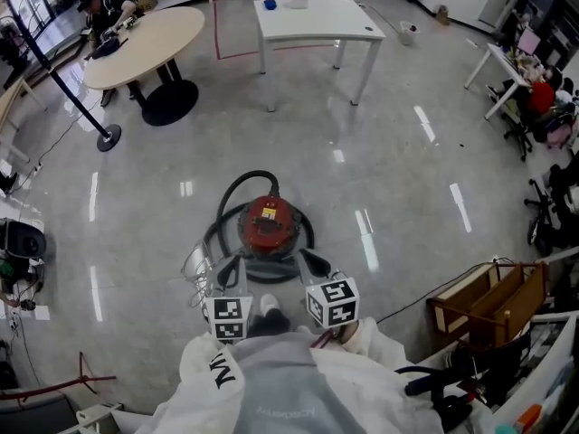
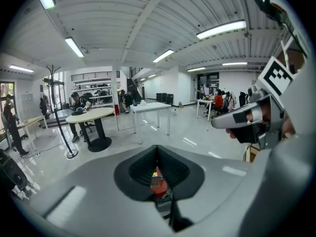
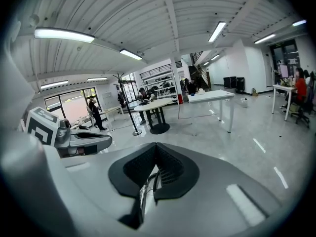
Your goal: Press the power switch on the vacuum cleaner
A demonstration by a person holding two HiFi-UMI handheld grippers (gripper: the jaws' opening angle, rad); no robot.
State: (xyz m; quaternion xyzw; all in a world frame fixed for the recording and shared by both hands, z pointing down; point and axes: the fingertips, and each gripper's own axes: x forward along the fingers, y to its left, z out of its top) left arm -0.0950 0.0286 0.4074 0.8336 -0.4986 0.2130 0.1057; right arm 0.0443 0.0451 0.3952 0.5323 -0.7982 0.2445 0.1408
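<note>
A red canister vacuum cleaner (image 1: 269,224) stands on the grey floor just ahead of me, its black hose (image 1: 237,188) looped around it. Both grippers hover close above its near side. My left gripper (image 1: 228,271) is at the vacuum's near left and my right gripper (image 1: 315,264) at its near right; neither touches it. In the left gripper view the left gripper (image 2: 157,149) has its jaws together, and the red vacuum top (image 2: 157,181) shows through the slit below. The right gripper (image 3: 156,146) is likewise shut with nothing in it; only a strip of hose and floor shows behind its jaws.
A wire rack (image 1: 194,268) lies on the floor left of the vacuum. A wooden crate (image 1: 488,301) and clutter stand at the near right. Farther off are a white table (image 1: 317,21), a round table (image 1: 145,39) with a seated person, and a stanchion base (image 1: 109,137).
</note>
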